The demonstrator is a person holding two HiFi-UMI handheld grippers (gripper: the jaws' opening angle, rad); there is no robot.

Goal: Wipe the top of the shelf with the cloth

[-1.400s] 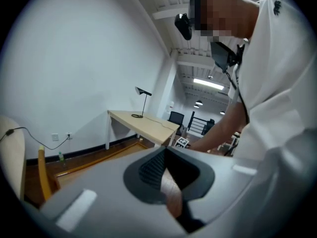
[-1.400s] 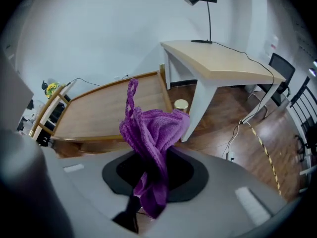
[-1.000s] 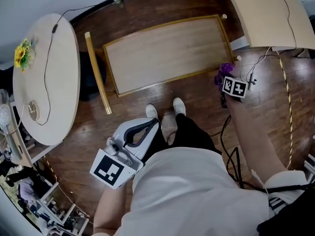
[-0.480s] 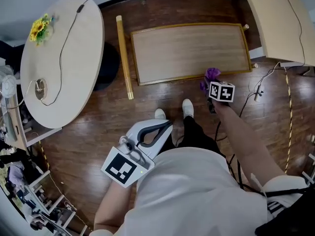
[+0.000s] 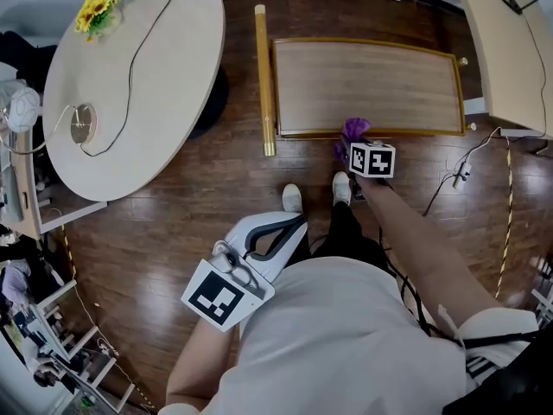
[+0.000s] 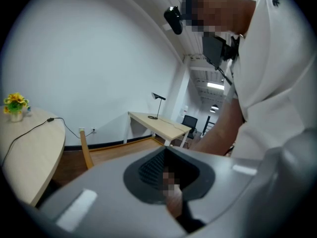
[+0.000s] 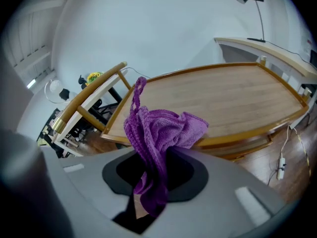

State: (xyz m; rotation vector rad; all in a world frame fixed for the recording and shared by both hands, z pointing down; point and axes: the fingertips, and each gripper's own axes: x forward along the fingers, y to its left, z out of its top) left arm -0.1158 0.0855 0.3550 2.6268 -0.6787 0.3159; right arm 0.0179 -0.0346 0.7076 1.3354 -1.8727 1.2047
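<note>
My right gripper [image 7: 148,192] pinches the purple cloth [image 7: 163,128] in its fingers at the near rim of the shelf top [image 7: 223,98], whose long axis runs across me, just ahead; my left gripper [image 5: 259,236], well back, seems pressed together, empty

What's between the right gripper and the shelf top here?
Only the purple cloth, shut in the right gripper and bunched towards the near rim of the shelf; nothing else lies between. The right gripper view shows it best.
</note>
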